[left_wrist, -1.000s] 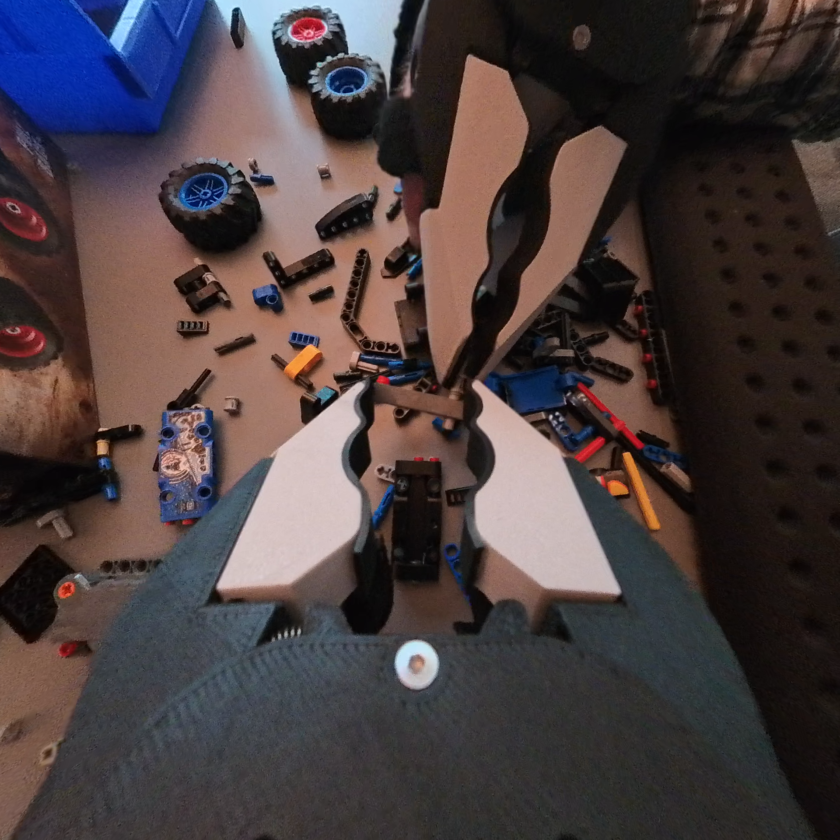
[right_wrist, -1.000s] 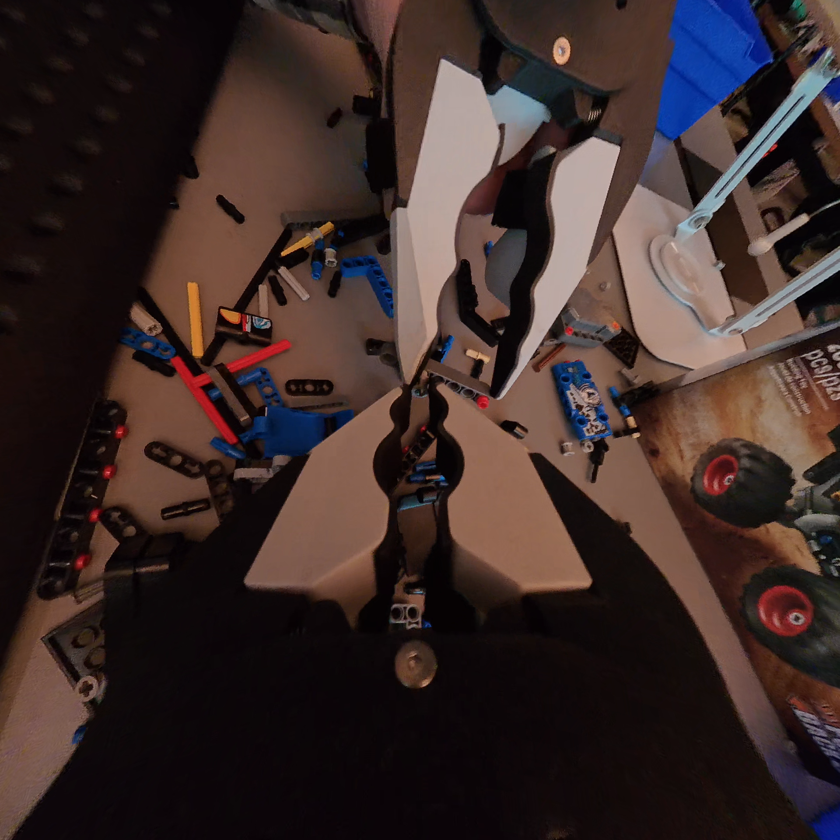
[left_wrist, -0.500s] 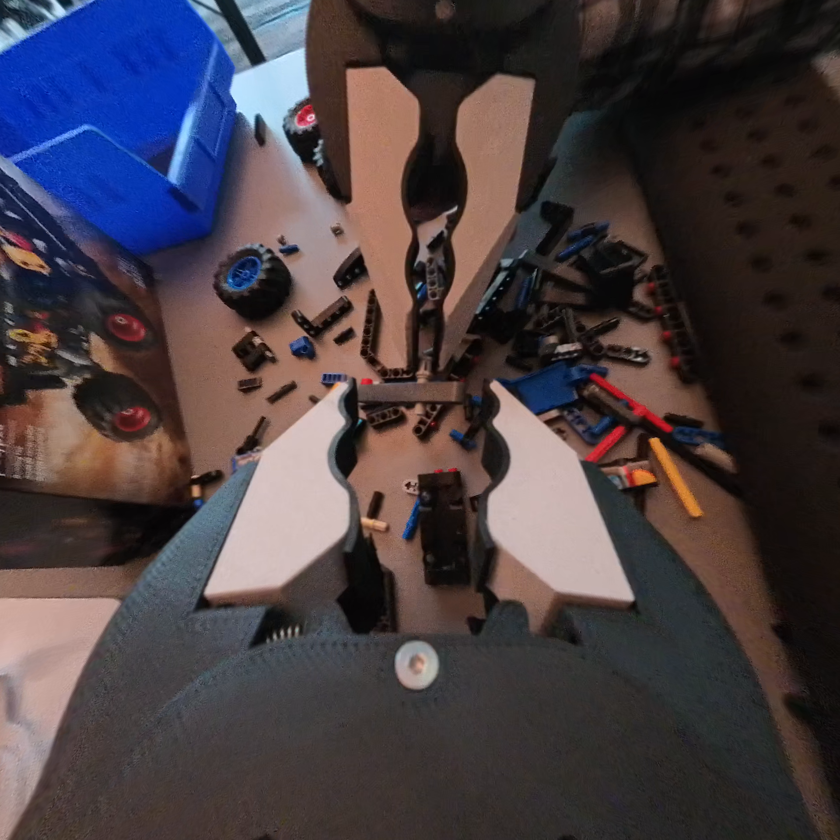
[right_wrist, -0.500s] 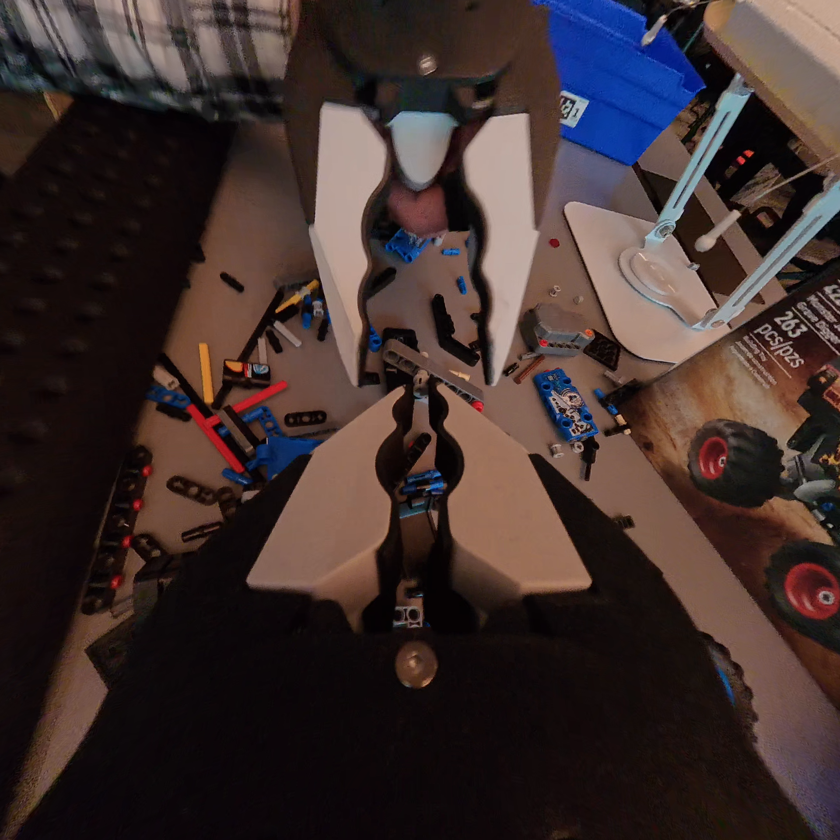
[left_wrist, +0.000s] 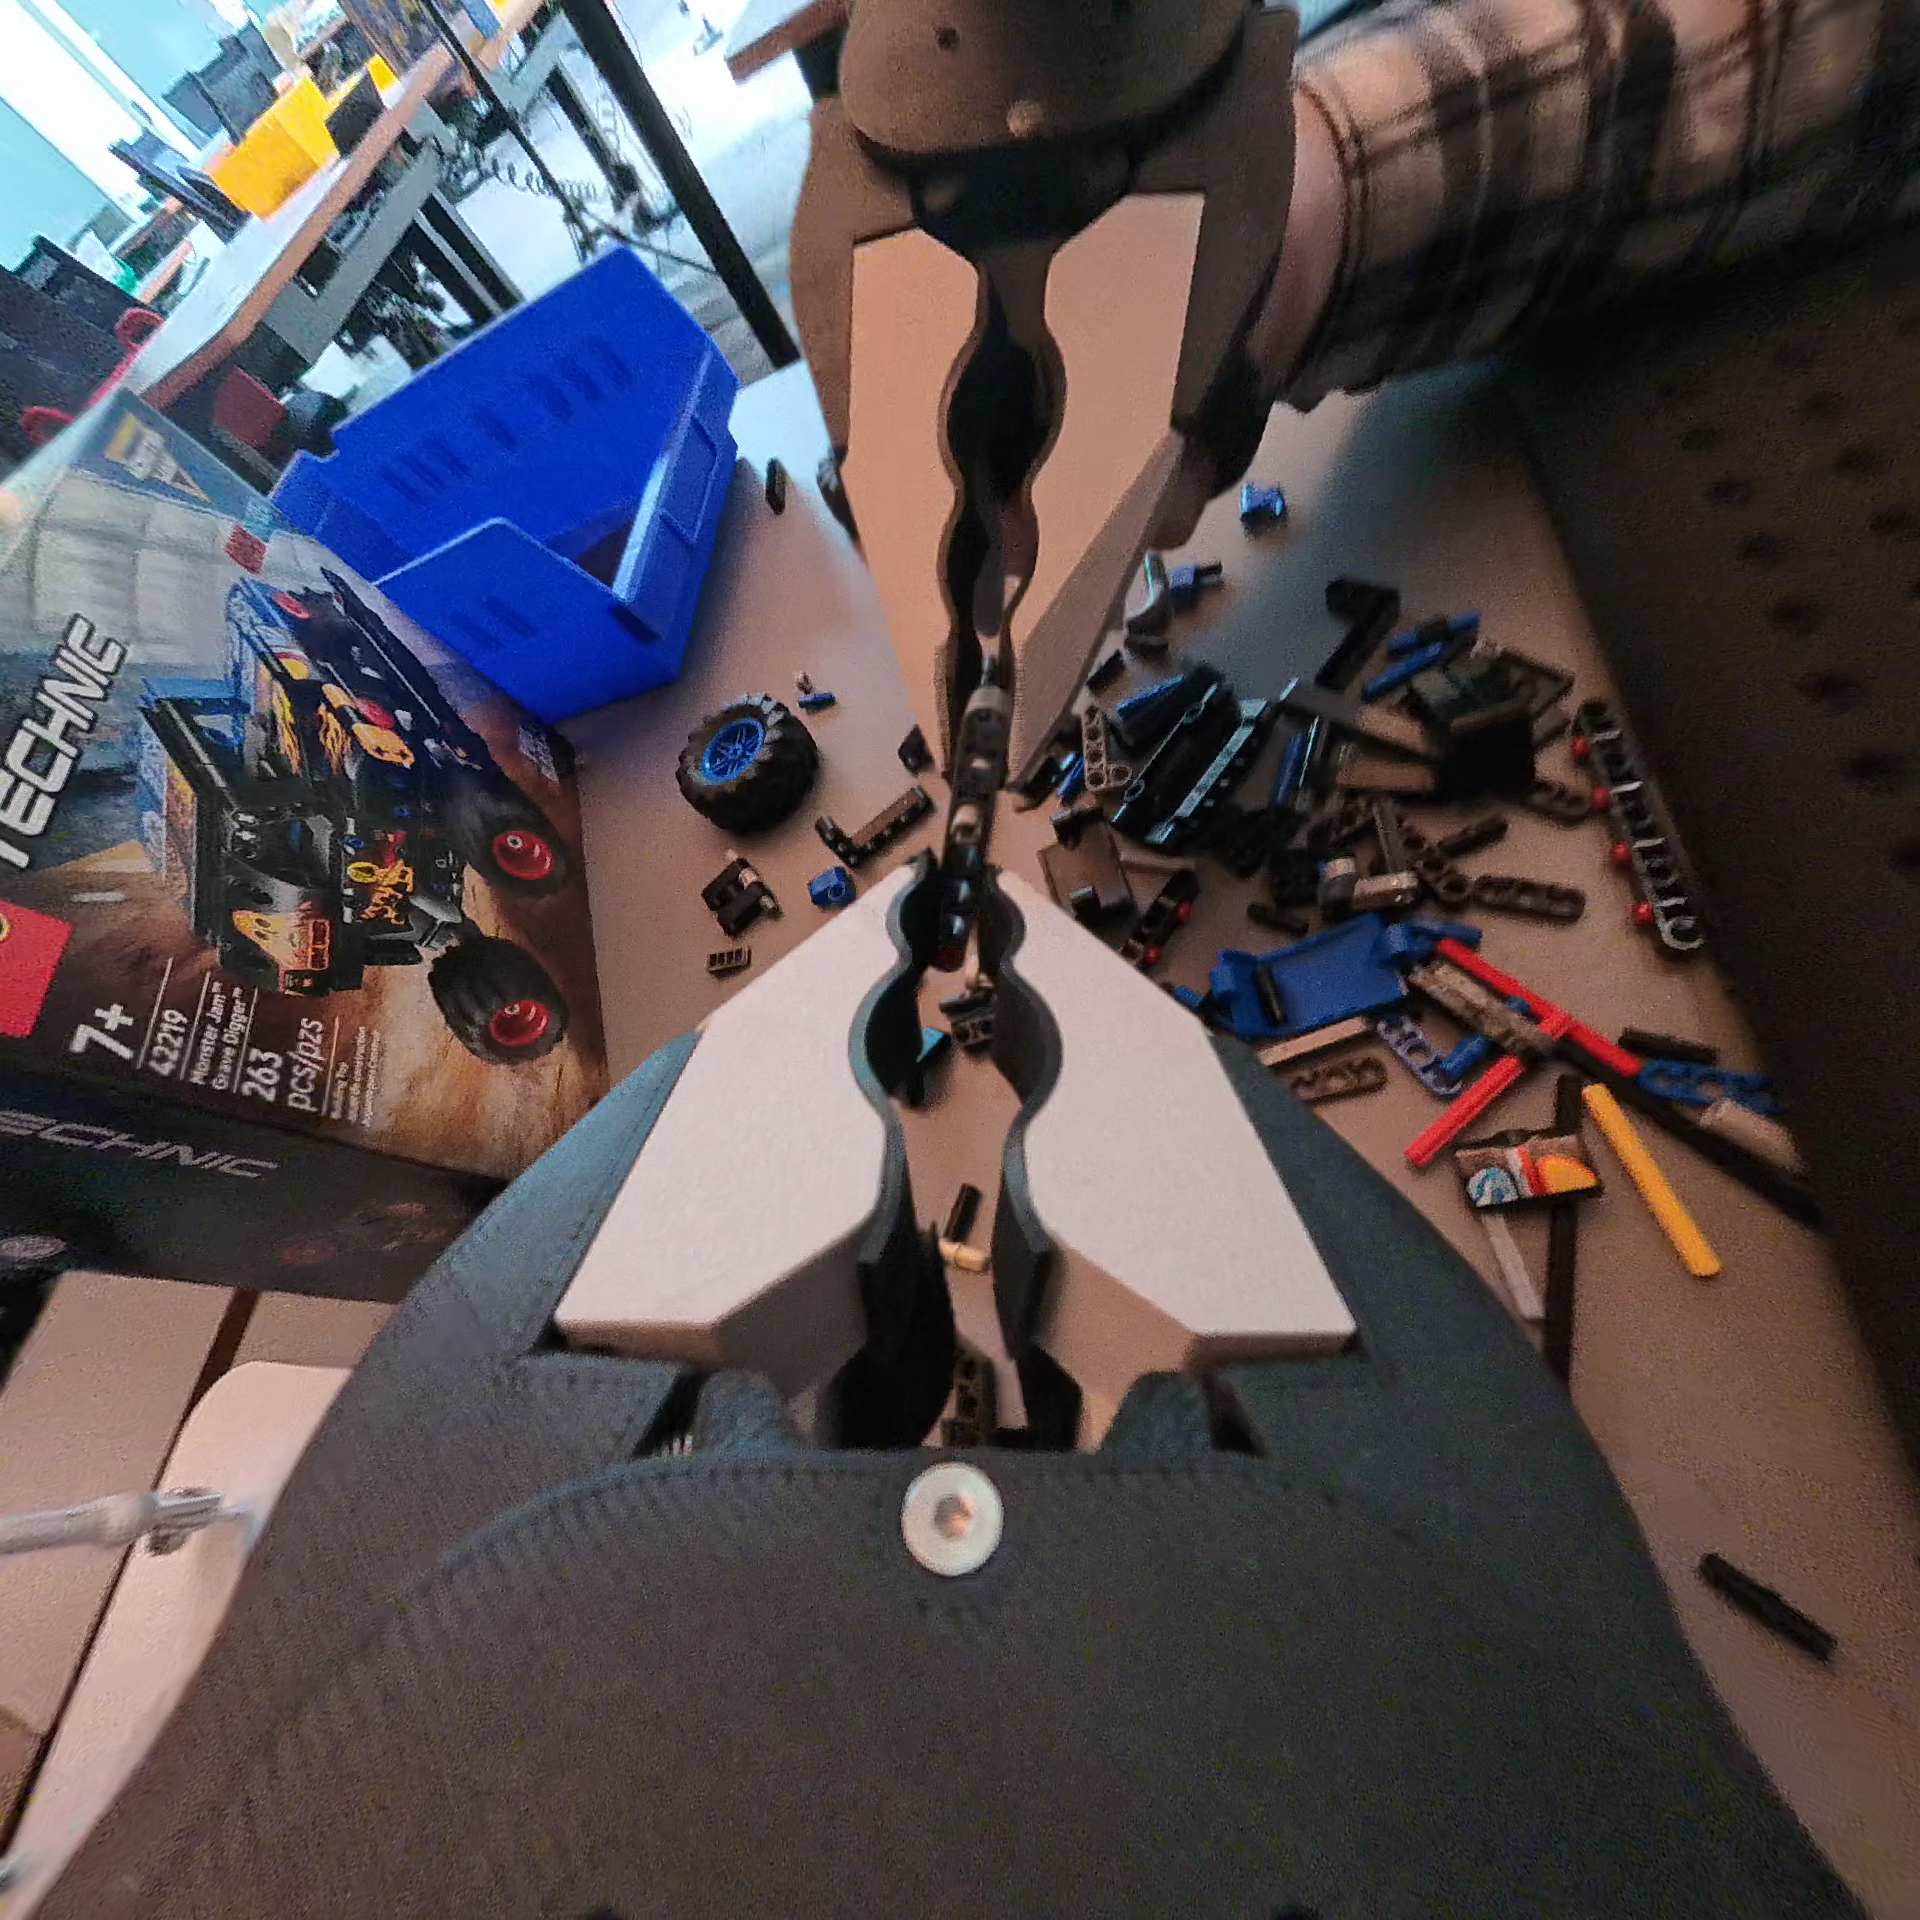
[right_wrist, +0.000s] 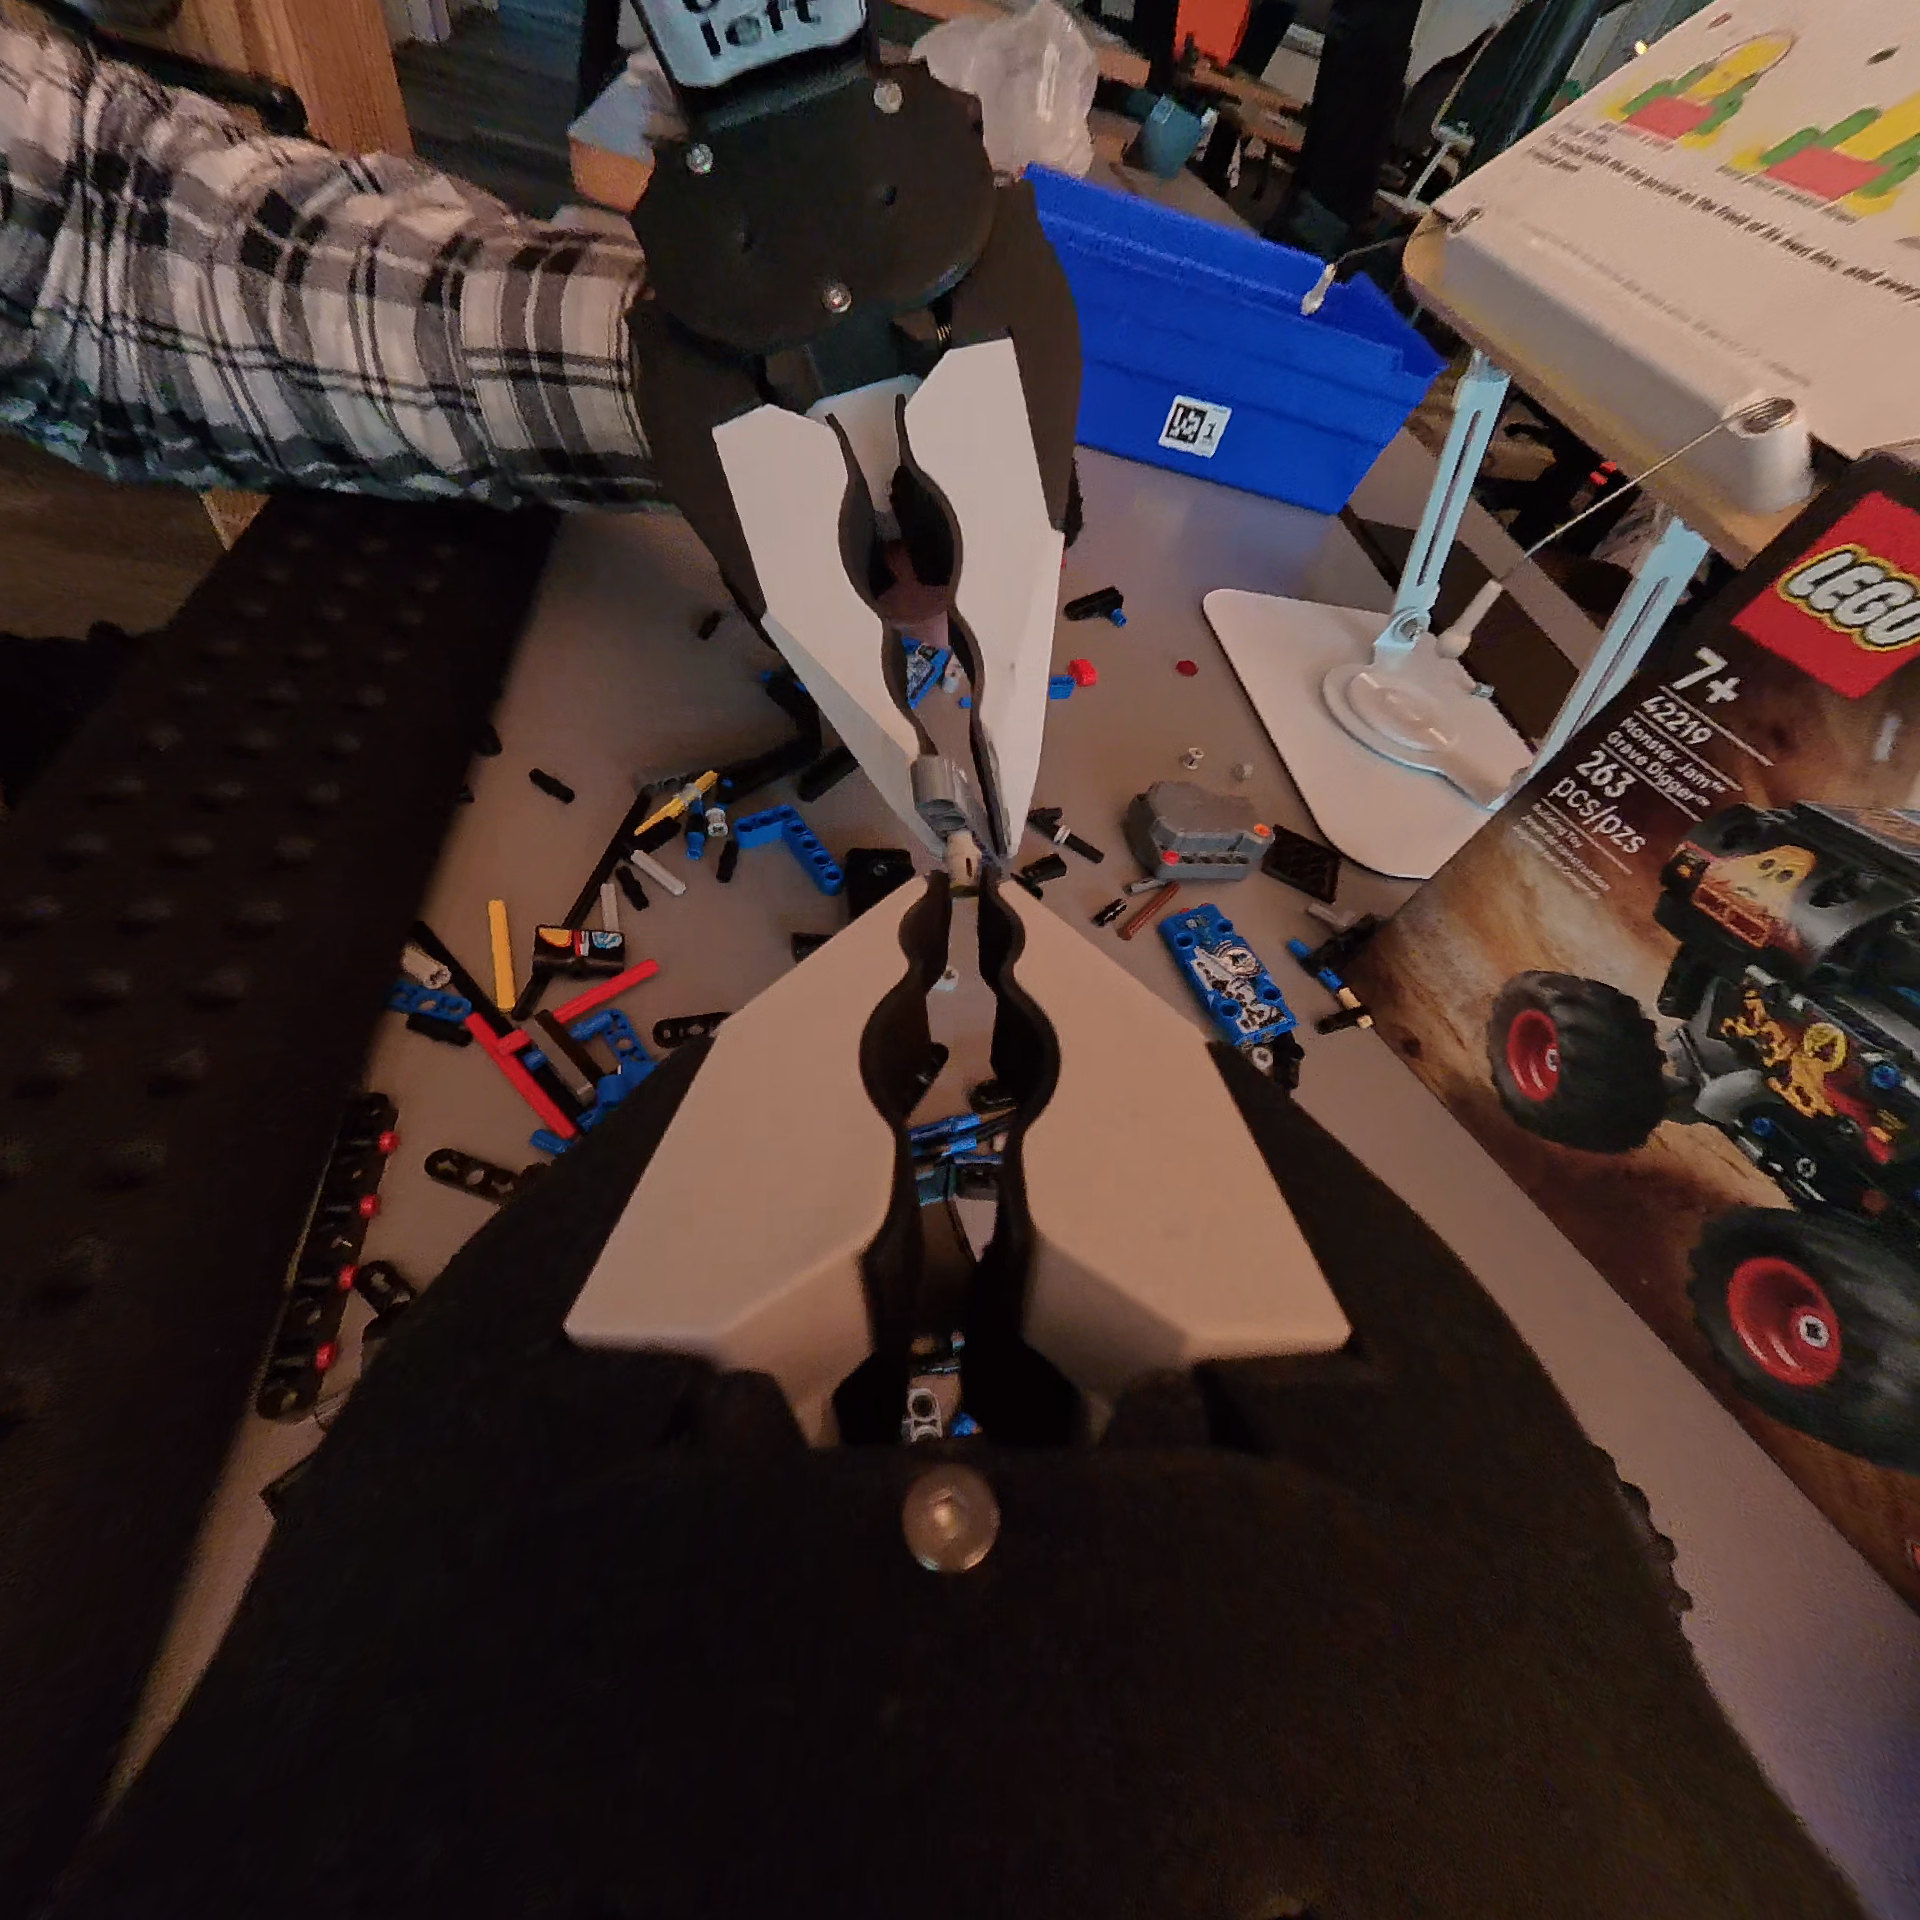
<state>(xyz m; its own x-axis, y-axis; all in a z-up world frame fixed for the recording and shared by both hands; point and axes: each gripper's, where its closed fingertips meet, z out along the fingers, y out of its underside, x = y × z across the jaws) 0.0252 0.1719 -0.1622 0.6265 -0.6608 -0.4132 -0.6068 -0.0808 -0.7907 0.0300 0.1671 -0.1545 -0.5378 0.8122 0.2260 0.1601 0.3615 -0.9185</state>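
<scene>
A pale counter (left_wrist: 644, 800) is seen below two raised claws that meet tip to tip. A black studded mat (right_wrist: 208, 831) lies left of the right claw (right_wrist: 961, 899). A printed toy box (left_wrist: 312, 831) stands left of the left claw (left_wrist: 956, 899), with a blue bin (left_wrist: 540, 499) beyond it. Loose building pieces (left_wrist: 1351, 831) are scattered right of the left claw. A grey beam (left_wrist: 977, 743), spanned crosswise by widely spread fingers a second ago, is now turned endwise and pinched by the left claw, nearly closed. A tan pin (right_wrist: 961, 857) at its end appears gripped by the almost closed right claw.
</scene>
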